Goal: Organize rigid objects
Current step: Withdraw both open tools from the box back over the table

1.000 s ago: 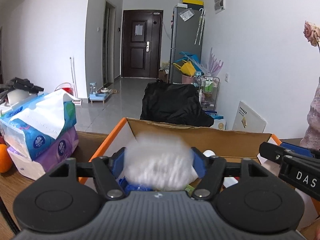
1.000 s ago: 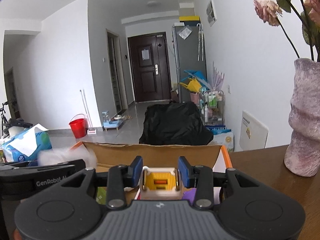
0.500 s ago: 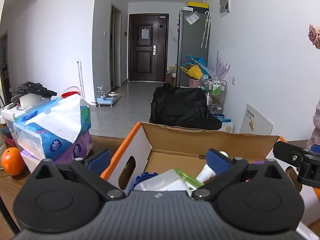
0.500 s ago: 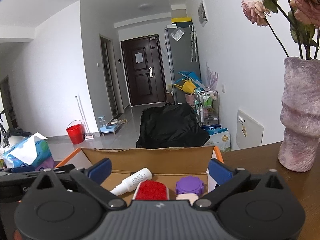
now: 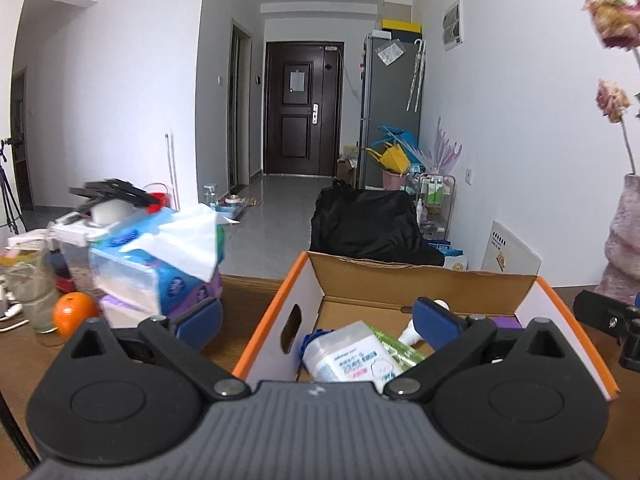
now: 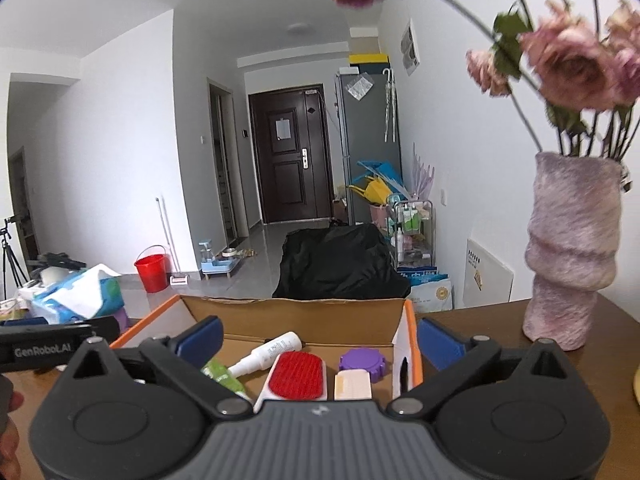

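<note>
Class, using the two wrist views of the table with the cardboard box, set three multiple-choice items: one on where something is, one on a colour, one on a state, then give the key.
1. Where does the white spray bottle lie?
A. inside the cardboard box
B. on the floor by the door
C. on top of the tissue packs

2. What colour is the round ridged lid in the box?
A. yellow
B. purple
C. black

3. How does the right gripper stand?
A. shut on a bottle
B. shut on nothing
C. open, holding nothing

Key: 1 A, the bottle rests on the box floor beside the red brush; 2 B, the lid shows purple next to the brush; 3 C, its blue fingers stand wide apart, with nothing between them.
</note>
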A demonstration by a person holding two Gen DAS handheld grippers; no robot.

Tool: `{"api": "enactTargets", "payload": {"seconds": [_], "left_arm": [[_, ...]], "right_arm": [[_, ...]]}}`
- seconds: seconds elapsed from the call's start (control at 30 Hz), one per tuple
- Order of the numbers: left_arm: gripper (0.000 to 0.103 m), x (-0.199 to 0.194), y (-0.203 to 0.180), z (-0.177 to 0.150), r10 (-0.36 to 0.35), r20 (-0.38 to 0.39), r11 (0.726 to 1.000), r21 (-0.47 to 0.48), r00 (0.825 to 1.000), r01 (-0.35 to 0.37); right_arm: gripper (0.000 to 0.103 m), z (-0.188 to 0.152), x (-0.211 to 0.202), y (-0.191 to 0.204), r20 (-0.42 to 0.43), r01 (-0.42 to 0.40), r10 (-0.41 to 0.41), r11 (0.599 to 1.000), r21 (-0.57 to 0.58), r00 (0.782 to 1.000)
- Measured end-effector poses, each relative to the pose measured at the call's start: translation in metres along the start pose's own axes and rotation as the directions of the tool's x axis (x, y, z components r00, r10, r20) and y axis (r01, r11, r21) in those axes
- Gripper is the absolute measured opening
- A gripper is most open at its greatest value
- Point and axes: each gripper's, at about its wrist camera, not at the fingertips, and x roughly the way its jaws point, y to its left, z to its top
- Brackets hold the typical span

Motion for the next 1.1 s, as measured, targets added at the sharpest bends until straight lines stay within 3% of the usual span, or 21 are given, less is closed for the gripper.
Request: {"api": "enactTargets", "payload": {"seconds": [0.2, 0.6, 1.1], "left_arm": [[0.103, -0.061, 0.008, -0.005, -0.019, 0.004, 1.000, -0.023, 1.000, 0.019], [0.103, -0.184, 0.009, -0.036, -0.029, -0.025, 0.999, 0.019, 0.999, 0.029], [0.103, -0.360, 0.010, -0.071, -0.062, 0.064, 0.998, 0.035, 0.996, 0.060]], "right_arm": [[0.103, -0.001, -0.061, 0.010, 0.030, -0.019, 0.020, 0.999, -0.038, 0.999], [0.103, -0.019, -0.194, 0.026, 0.053, -0.040, 0.044, 0.997, -0.066, 0.998], [0.103, -0.049, -0.360, 0.047, 0.090, -0.003, 0.012, 0.995, -0.105, 0.996]]}}
